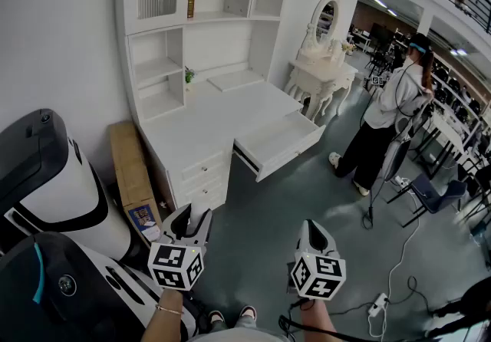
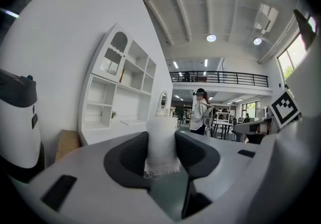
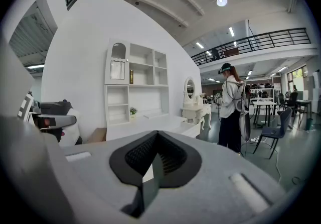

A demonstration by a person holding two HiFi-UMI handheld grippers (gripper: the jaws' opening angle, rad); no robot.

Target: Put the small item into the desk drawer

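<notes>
A small white roll with a lacy fringe (image 2: pixel 161 153) stands upright between the pads of my left gripper (image 2: pixel 161 136), which is shut on it. In the head view my left gripper (image 1: pixel 189 219) is low at the left and the item is hidden by its jaws. My right gripper (image 1: pixel 313 228) hangs beside it, and in its own view the right gripper (image 3: pixel 157 136) has its jaws together with nothing between them. The white desk (image 1: pixel 201 127) stands ahead against the wall. Its drawer (image 1: pixel 289 153) is pulled out to the right. Both grippers are well short of the desk.
A person (image 1: pixel 386 120) stands on the floor right of the drawer. A white dressing table with a mirror (image 1: pixel 322 72) is behind the desk. A cardboard box (image 1: pixel 133 172) leans at the desk's left, next to a black-and-white machine (image 1: pixel 54 187). A chair (image 1: pixel 430 191) and cables lie at the right.
</notes>
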